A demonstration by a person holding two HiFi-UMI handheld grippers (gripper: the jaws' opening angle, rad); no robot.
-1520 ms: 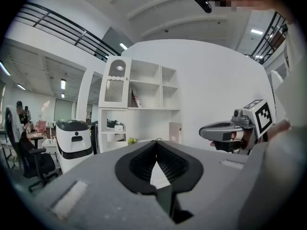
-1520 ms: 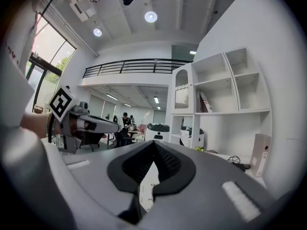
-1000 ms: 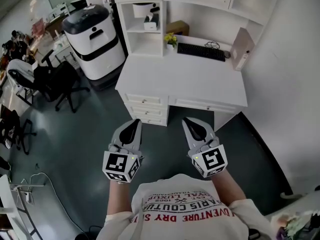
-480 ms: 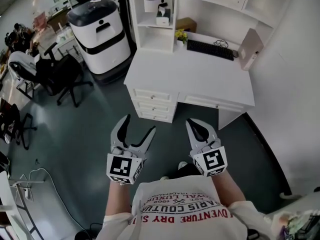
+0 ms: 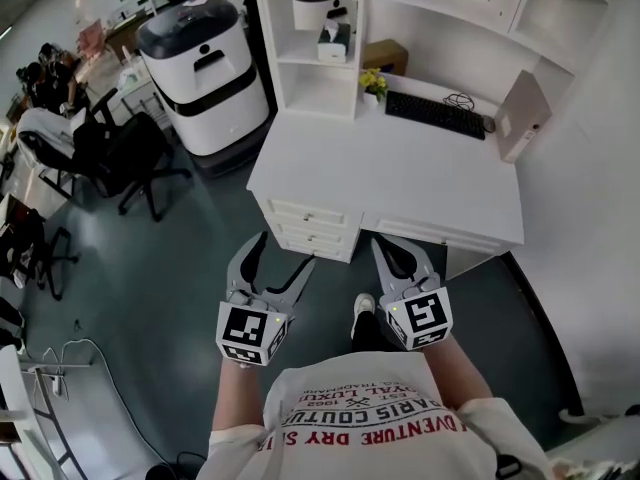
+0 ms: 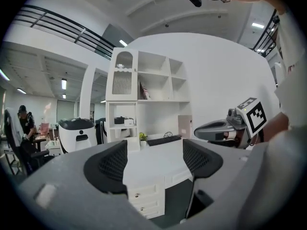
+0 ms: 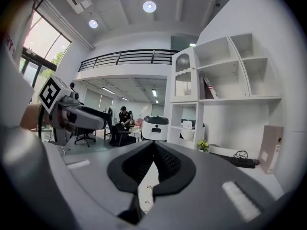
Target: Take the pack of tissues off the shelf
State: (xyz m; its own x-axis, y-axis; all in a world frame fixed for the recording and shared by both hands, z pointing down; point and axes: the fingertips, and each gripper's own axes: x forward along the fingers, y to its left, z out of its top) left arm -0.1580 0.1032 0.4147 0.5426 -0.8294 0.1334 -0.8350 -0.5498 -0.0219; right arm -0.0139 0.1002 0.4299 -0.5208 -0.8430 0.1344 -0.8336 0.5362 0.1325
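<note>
The pack of tissues sits in the middle compartment of the white shelf unit, which stands on the far left of the white desk. It is small and far off in both gripper views: tissues, tissues. My left gripper hangs over the floor in front of the desk drawers, open, nothing between its jaws; in its own view the left gripper frames the desk. My right gripper is beside it, shut and empty, also shown as the right gripper. Both are well short of the shelf.
A black keyboard, a small yellow-flowered plant and an upright folder are on the desk. A white machine with a black top stands left of the desk. Office chairs fill the far left. Cables lie on the dark floor.
The left gripper's jaws have gone from shut to open. Both grippers and the head view have moved nearer the desk. The right gripper stays shut.
</note>
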